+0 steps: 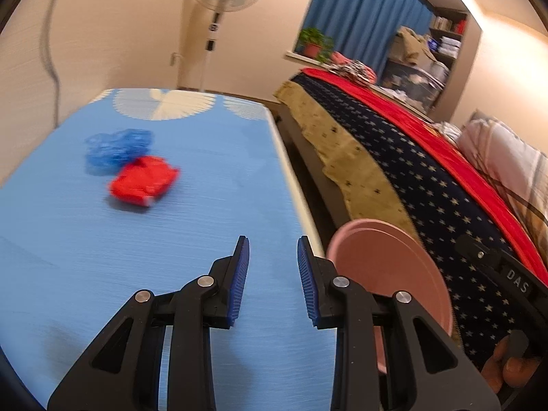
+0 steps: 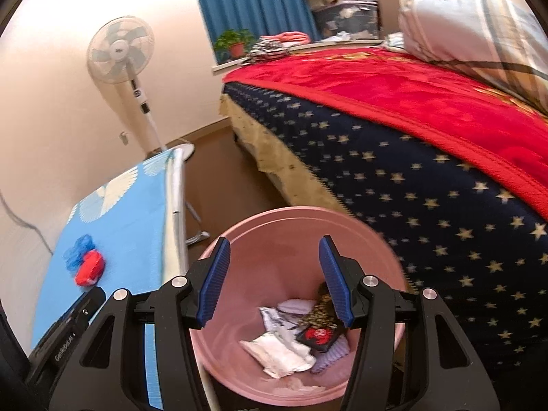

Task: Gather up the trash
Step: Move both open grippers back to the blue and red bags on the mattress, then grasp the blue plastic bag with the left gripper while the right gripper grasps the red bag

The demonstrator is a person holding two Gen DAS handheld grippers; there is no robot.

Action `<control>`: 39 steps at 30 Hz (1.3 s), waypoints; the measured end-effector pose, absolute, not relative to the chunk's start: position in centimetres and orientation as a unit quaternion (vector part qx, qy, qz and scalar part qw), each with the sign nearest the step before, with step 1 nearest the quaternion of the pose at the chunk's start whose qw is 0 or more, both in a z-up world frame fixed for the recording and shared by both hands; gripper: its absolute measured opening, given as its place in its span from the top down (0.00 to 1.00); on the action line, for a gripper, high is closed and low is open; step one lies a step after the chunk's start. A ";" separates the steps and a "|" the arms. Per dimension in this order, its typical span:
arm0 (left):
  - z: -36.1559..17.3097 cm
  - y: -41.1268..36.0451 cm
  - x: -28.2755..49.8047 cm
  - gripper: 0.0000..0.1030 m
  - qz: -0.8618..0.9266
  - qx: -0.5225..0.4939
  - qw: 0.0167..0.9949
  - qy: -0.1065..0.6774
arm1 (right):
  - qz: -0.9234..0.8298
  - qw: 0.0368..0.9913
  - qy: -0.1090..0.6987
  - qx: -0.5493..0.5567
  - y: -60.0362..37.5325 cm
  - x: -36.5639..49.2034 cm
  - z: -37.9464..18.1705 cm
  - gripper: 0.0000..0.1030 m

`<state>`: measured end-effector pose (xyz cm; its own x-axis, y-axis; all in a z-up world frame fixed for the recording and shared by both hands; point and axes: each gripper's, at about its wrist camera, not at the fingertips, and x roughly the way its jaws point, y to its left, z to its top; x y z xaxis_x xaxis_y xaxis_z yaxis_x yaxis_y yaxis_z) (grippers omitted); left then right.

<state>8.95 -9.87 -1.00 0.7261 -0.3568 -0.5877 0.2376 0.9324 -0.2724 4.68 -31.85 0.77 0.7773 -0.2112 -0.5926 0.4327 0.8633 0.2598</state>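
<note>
Your left gripper has its jaws spread wide with nothing between them, and it hangs over the near part of the blue worktop. Your right gripper is just as wide open and empty, poised above the mouth of the pink bin, which stands between the worktop and the bed and already holds crumpled white paper and a dark wrapper.

Two pieces are left on the worktop, well ahead of the left jaws: a red wrapper and, touching it on the far side, a crumpled blue plastic bag. Both look thin, light and soft, so expect them to crush flat and perhaps slide on the smooth cover when you close on them. Take the red one first, as it lies nearer. Come down over its raised middle fold, not a flat edge, and pinch firmly; there is nothing fragile to spare. The blue film may spring open, so gather a bunched part.
</note>
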 end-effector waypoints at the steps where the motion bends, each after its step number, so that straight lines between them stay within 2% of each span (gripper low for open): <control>1: -1.0 -9.1 9.1 0.72 -0.152 -0.093 0.926 0.332 | -0.168 0.923 0.286 0.194 -31.4 5.0 0.7 0.47; 17: -1.7 1.2 12.0 0.72 -0.022 -0.143 0.938 0.314 | -0.009 0.938 0.301 0.173 -19.6 13.1 0.4 0.47; 24: -1.7 6.0 13.5 0.72 0.051 -0.170 0.937 0.302 | 0.046 0.925 0.326 0.189 -16.2 17.7 -1.7 0.44; 29: -2.0 7.5 14.9 0.72 0.068 -0.171 0.935 0.302 | 0.064 0.913 0.349 0.200 -14.5 21.2 -3.2 0.40; 39: -2.4 7.4 19.3 0.72 0.048 -0.173 0.932 0.315 | 0.111 0.881 0.390 0.245 -12.7 25.9 -5.5 0.39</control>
